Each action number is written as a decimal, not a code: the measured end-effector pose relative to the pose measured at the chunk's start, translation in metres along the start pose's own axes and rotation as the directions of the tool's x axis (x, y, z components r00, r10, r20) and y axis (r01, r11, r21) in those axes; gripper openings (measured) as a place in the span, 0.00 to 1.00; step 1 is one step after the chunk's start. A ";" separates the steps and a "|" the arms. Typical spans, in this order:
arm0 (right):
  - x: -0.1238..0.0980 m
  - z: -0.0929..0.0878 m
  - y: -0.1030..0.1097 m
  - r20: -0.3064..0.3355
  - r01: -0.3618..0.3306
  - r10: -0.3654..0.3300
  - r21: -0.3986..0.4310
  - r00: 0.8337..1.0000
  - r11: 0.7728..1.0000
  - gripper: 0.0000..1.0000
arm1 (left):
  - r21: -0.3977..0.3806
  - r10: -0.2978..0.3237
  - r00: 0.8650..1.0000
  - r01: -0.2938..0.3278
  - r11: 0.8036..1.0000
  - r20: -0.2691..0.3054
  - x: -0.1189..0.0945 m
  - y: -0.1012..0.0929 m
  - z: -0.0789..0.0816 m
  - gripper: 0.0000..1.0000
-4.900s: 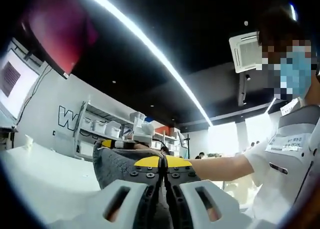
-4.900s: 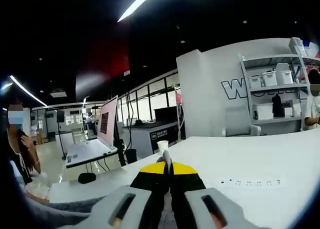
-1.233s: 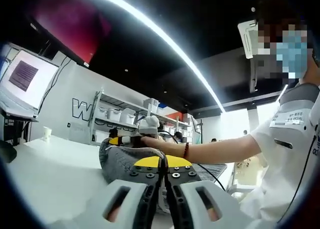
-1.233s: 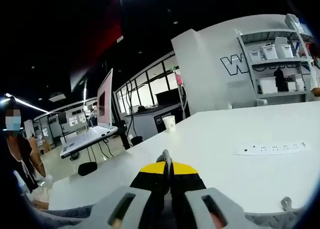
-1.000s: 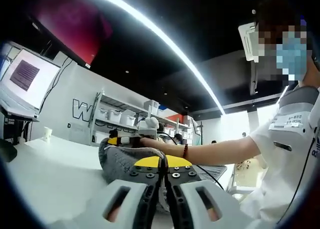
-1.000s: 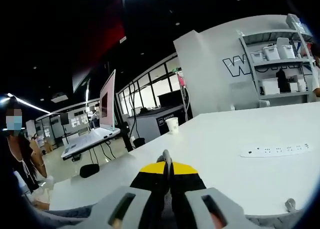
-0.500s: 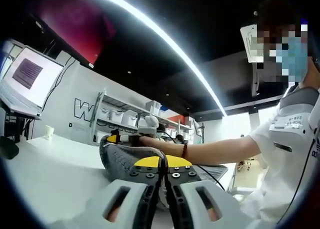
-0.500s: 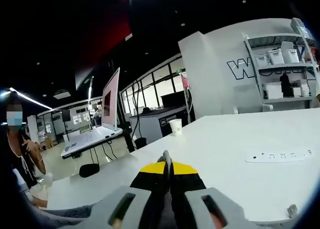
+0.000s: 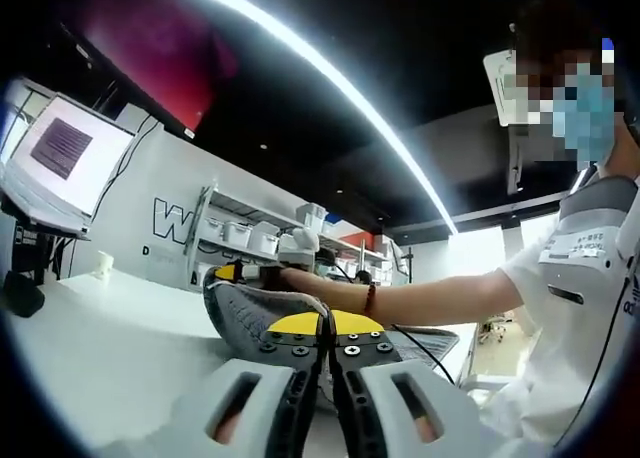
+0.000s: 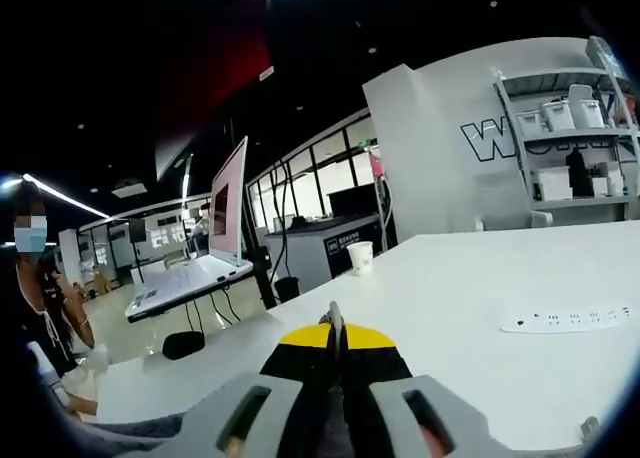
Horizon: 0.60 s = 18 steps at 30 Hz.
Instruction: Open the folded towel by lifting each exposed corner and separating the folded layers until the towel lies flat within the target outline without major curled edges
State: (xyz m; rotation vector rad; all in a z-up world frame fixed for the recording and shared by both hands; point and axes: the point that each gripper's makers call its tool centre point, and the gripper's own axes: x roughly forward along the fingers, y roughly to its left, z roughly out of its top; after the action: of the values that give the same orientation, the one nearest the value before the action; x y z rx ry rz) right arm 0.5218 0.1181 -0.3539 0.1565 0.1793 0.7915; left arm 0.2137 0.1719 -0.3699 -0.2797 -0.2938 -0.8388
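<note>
The grey towel (image 9: 250,313) humps up from the white table (image 9: 110,328) in the left gripper view. My left gripper (image 9: 327,320) is shut on its near edge, yellow tips pressed together. At the towel's far end my right gripper (image 9: 255,273) grips it, held by a person's hand (image 9: 300,276) on an outstretched arm. In the right gripper view my right gripper (image 10: 335,330) is shut, and grey towel (image 10: 120,436) cloth trails out from under it at the lower left. The rest of the towel is hidden below the jaws.
On the white table (image 10: 470,288) lie a white power strip (image 10: 570,318) to the right and a paper cup (image 10: 360,255) farther back. An open laptop (image 10: 200,258) stands at the left. Shelving with bins (image 10: 570,148) lines the far wall. Another person (image 10: 40,288) stands far left.
Both views have drifted a little with the hands. Both grippers stay shut on the towel, which still spans between them in much the same shape.
</note>
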 end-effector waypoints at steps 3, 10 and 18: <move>0.000 0.000 0.002 0.002 -0.004 0.004 0.001 1.000 1.000 0.00 | -0.001 0.005 1.000 -0.005 1.000 0.003 -0.001 0.000 0.000 0.00; 0.006 0.001 0.008 -0.001 -0.020 0.020 -0.003 1.000 1.000 0.00 | 0.004 0.017 1.000 -0.017 1.000 0.004 -0.008 0.005 0.000 0.00; 0.011 -0.004 0.010 -0.006 -0.026 0.027 0.005 1.000 1.000 0.00 | -0.006 0.029 1.000 -0.029 1.000 -0.009 -0.014 0.011 -0.006 0.00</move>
State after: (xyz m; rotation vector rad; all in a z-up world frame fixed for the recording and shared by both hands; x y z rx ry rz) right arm 0.5215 0.1337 -0.3573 0.1612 0.1856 0.8180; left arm 0.2138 0.1860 -0.3820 -0.2852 -0.2778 -0.8120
